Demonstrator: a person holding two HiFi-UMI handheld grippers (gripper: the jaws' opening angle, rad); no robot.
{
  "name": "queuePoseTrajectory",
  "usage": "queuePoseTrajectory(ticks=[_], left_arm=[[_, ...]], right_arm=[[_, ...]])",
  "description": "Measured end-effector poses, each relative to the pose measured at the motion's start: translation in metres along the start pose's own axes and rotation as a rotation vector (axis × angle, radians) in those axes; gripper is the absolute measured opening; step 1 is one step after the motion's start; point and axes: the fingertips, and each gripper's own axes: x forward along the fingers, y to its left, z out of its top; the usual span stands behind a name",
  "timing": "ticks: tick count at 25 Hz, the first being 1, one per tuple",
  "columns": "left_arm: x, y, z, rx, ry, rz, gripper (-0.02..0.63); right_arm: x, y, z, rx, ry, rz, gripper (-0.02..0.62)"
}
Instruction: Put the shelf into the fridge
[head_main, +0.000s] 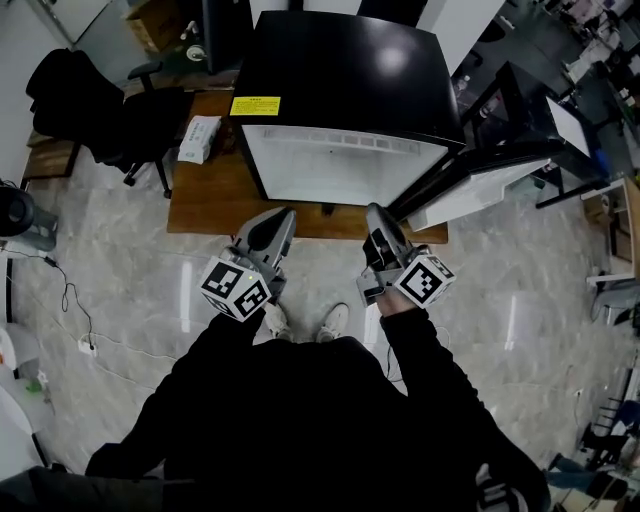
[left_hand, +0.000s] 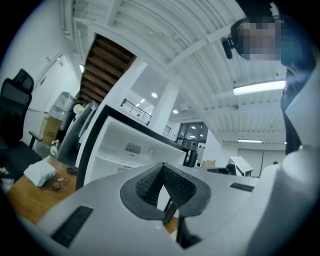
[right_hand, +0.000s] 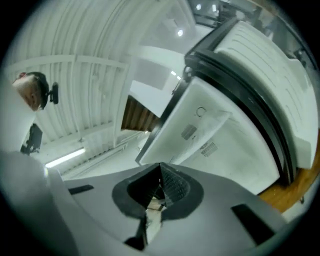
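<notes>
While the person stands in front of the fridge, the left gripper and the right gripper are held side by side, and both point at it. In the left gripper view, its fingers are pressed tight together with nothing between them. The right gripper's fingers are shut tight too and hold nothing. The fridge sits on a wood board, and its door is swung open to the right. Its inside is white. A thin white line runs across the inside. That looks like the shelf, lying flat in the fridge, but I cannot be sure. It is out past the tips of both grippers, apart from them, and no finger touches it.
</notes>
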Motion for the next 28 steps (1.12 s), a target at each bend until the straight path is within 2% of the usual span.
queuePoseTrajectory(ticks=[4,8,10,21,26,28], left_arm=[[-0.015,-0.035,0.006,0.120,0.050,-0.055,0.006],[-0.029,-0.067,0.010,0.243,0.091,-0.104,0.006],[-0.036,-0.077,0.012,0.253,0.097,-0.121,0.006],[-0.049,-0.077,0.009,0.204,0.091,-0.117,0.006],[-0.048,-0.082,0.009,0.274,0.101,-0.131,0.006],[-0.047,-0.084,0.010,0.276,0.100,-0.140,0.006]], right_arm=[[-0.007,0.059,-0.015,-0.232,0.121,0.109,0.005],[-0.014,0.099,-0.036,-0.508,0.210,0.155,0.005],[-0.020,0.112,-0.042,-0.589,0.220,0.175,0.005],[-0.032,0.118,-0.054,-0.679,0.212,0.187,0.005],[-0.030,0.119,-0.059,-0.684,0.218,0.197,0.005],[-0.030,0.119,-0.059,-0.688,0.221,0.199,0.005]])
